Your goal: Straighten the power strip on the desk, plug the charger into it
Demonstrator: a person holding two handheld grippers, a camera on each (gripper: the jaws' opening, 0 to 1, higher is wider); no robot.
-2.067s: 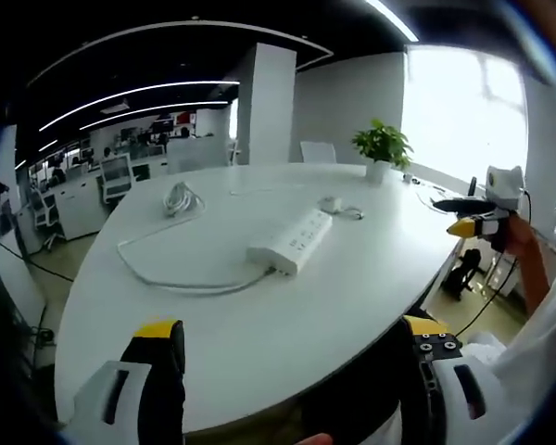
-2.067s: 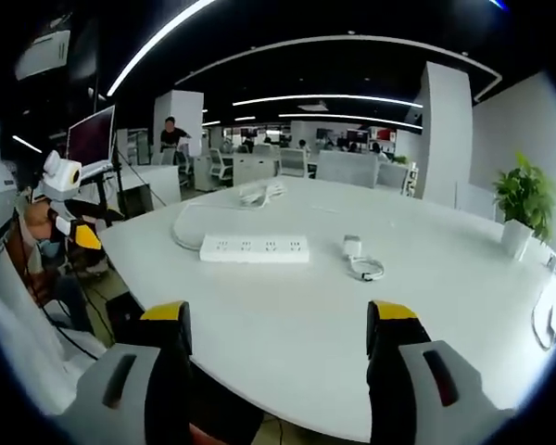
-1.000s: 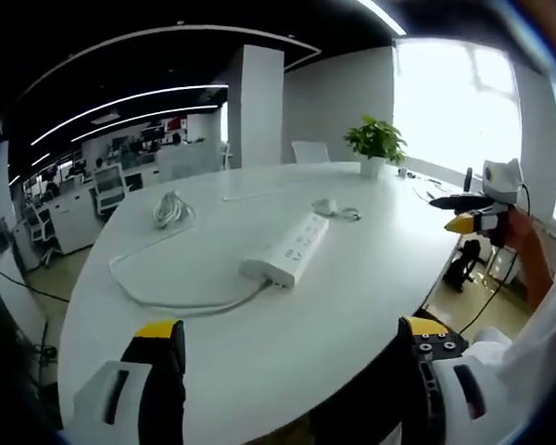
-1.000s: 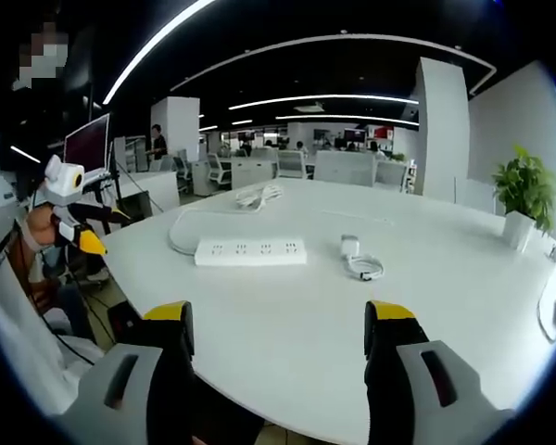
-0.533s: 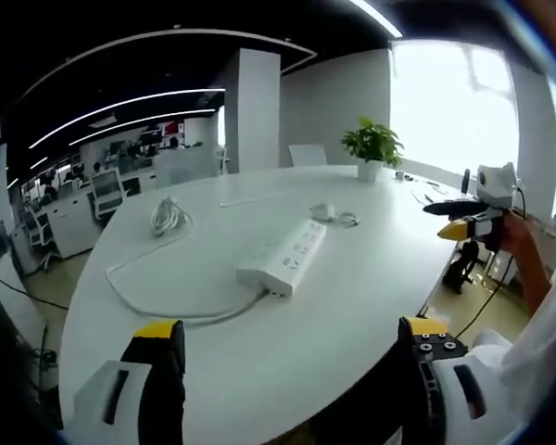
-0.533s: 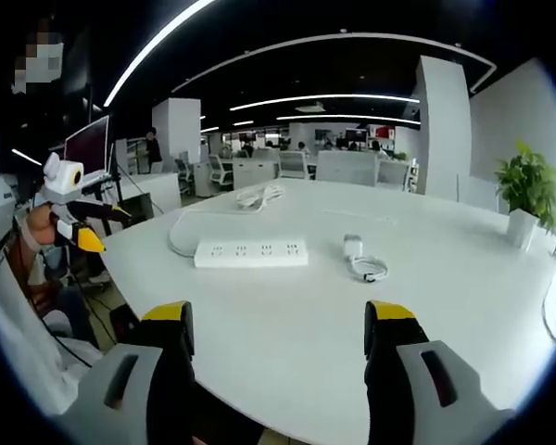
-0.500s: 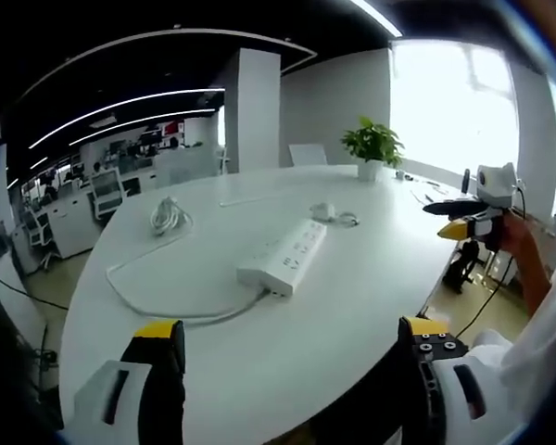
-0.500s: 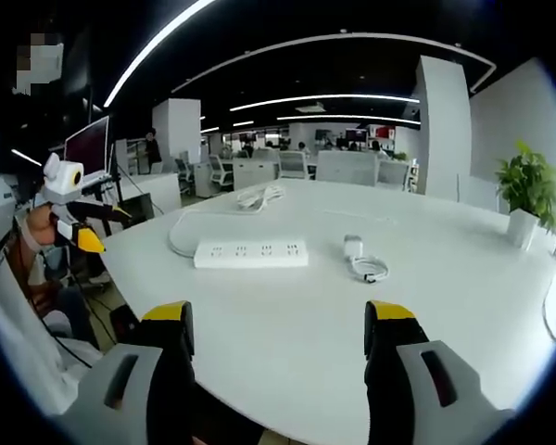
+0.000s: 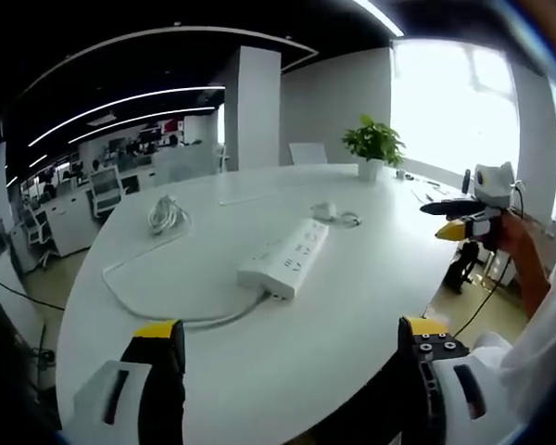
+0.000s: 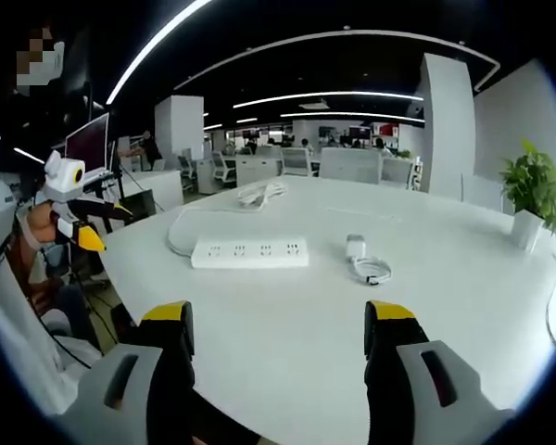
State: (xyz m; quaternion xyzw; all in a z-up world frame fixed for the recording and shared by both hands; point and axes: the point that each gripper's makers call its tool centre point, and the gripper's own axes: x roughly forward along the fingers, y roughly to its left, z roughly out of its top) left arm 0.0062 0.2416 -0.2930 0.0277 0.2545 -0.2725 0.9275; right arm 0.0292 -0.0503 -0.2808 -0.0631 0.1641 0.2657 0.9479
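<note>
Nothing on table [image 10: 287,324] shifted, views drifted | both grippers' jaws spread, empty | power strip [image 9: 284,260] rigid, light, likely slides; pinch its long sides | charger [image 10: 356,247] small: take its body.

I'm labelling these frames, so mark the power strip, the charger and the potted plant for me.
power strip [image 10: 249,252], right gripper view, middle of its socket face.
charger [image 10: 356,247], right gripper view, on the white plug body.
potted plant [image 9: 374,142], left gripper view, on the green leaves.
</note>
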